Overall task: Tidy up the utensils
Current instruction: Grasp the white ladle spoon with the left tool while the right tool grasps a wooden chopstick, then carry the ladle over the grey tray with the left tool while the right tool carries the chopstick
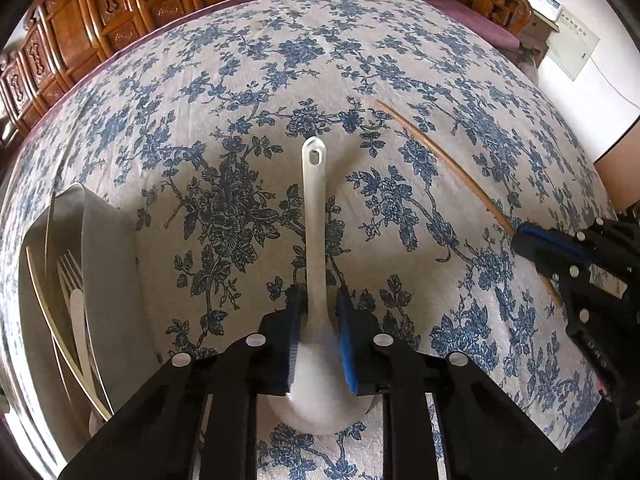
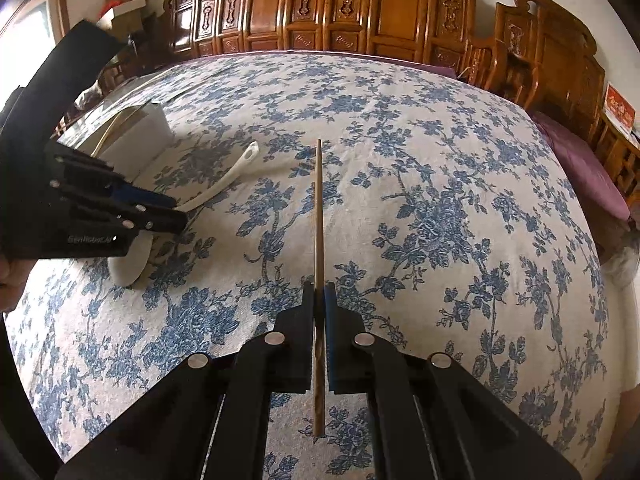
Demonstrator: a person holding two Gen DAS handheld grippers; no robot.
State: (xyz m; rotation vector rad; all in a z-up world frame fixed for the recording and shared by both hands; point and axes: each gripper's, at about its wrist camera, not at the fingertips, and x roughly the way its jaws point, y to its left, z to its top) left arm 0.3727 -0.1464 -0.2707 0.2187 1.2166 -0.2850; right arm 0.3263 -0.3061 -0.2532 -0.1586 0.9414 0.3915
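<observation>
Both claws loaded; tray [image 1: 108, 264] lies to the left.
Left claw [image 1: 316, 344] pinches the spoon [image 1: 314, 216], right claw [image 2: 319, 336] the chopstick [image 2: 318, 216]; both shafts point away; left is nearer.

A white spoon [image 1: 314, 216] lies on the flowered cloth with its handle pointing to 12 o'clock, a thin brown chopstick [image 1: 444, 160] slants at its 2 o'clock, and a gray tray [image 1: 108, 248] with forks and chopsticks sits at 9 o'clock.

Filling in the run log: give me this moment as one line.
left gripper: shut on spoon | right gripper: shut on chopstick | tray: fork, chopsticks inside | step: both utensils gripped on tablecloth
</observation>
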